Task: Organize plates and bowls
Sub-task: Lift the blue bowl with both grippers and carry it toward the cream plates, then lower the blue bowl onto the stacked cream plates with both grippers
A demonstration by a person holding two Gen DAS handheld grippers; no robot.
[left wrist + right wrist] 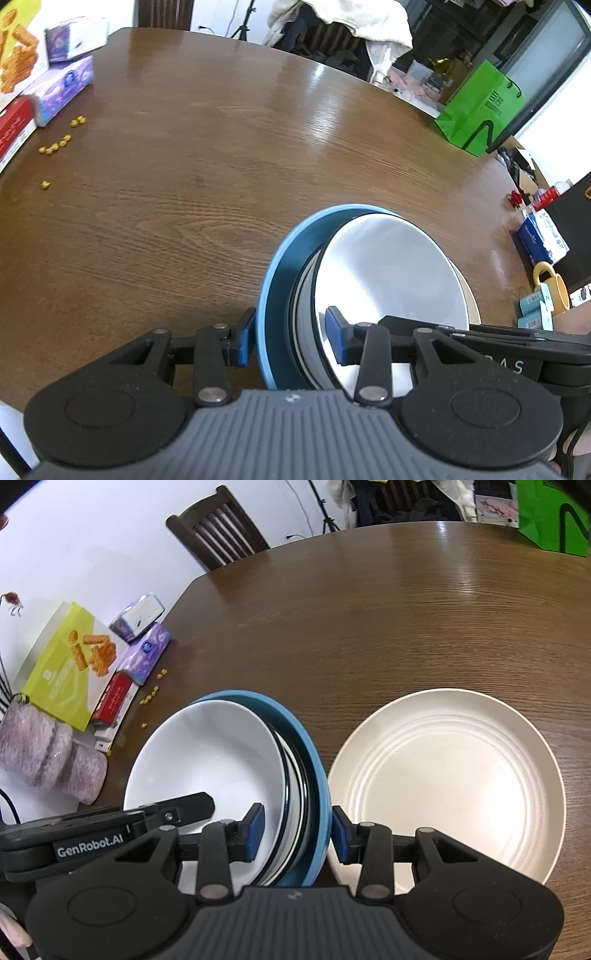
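Observation:
A nested stack of bowls hangs tilted between both grippers: a blue outer bowl (280, 280), dark-rimmed bowls inside it, and a white bowl (388, 273) innermost. My left gripper (291, 341) is shut on the stack's left rim, one blue pad outside the blue wall and one inside the white bowl. My right gripper (298, 830) is shut on the opposite rim of the blue bowl (314, 760) and white bowl (207, 760) in the same way. A cream ridged plate (447, 775) lies flat on the brown table (369, 627), just right of the stack.
Snack boxes (70, 664) and purple tissue packs (146, 653) line the table's left edge, with yellow crumbs (55, 147) scattered nearby. A pink fuzzy object (48, 753) sits by them. A wooden chair (218, 531) and a green bag (480, 107) stand beyond the far edge.

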